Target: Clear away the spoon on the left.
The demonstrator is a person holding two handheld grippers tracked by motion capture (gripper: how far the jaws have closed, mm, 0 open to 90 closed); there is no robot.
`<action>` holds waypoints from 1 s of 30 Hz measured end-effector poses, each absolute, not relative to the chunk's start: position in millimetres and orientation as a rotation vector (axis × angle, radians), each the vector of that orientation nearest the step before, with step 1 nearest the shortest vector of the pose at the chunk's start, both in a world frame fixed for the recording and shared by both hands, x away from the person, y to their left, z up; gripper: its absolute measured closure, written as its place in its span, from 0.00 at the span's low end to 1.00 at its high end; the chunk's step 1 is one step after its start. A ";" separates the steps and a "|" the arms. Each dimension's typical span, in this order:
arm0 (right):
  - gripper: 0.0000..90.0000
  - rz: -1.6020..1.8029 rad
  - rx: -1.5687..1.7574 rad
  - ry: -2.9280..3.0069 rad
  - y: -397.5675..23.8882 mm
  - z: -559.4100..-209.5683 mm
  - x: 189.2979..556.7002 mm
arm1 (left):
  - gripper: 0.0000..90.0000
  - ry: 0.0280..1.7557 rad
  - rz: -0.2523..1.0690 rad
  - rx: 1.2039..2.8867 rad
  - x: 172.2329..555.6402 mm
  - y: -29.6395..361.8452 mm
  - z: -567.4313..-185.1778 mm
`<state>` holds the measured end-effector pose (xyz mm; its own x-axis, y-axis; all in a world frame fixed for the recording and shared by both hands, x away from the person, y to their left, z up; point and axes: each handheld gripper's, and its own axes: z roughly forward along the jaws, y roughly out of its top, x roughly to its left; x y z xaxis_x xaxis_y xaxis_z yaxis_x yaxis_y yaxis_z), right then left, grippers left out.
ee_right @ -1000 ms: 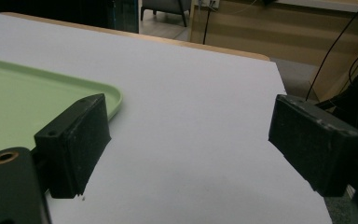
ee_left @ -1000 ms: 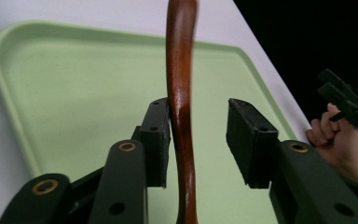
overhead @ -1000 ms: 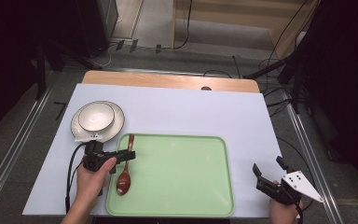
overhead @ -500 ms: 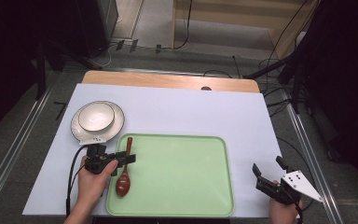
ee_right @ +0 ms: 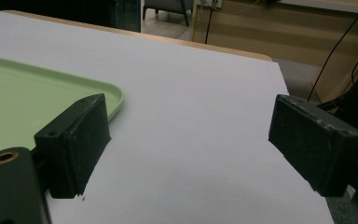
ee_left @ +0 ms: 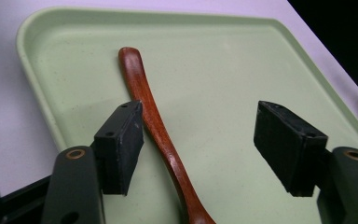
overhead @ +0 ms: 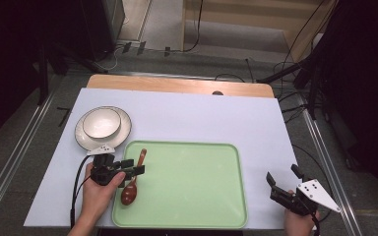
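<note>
The green tray (overhead: 187,187) stays put on the tabletop (overhead: 202,118). My left gripper (overhead: 133,169) has slid toward six o'clock, jaws apart around the wooden spoon (overhead: 132,184) lying at the tray's nine o'clock edge. My right gripper (overhead: 281,181) holds unchanged, jaws apart.

Tray (overhead: 187,196) on the table sheet (overhead: 202,118), at the near edge, centre; spoon (overhead: 133,179) lying in the tray along its left side, bowl end nearest the person. Bowl (overhead: 101,123) set on a plate (overhead: 88,142), behind and left of the tray's far-left corner. Left gripper (overhead: 134,167) over the spoon, jaws either side of its handle; right gripper (overhead: 283,181) right of the tray, over the sheet's near-right corner.
</note>
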<state>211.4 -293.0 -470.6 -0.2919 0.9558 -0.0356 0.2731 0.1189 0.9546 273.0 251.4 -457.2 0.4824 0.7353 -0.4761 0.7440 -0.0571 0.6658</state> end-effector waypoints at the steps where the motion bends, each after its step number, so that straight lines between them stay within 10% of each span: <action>1: 0.15 1.204 1.209 1.680 -292.9 -470.6 211.5 | 0.31 1.245 -0.010 1.794 272.4 251.8 -456.7; 8: 0.15 1.205 1.204 1.681 -292.7 -470.5 211.5 | 0.00 1.181 0.010 1.748 267.2 259.2 -449.5; 30: 0.15 1.202 1.203 1.681 -292.6 -470.4 211.2 | 0.00 1.131 0.202 1.712 239.8 289.2 -437.6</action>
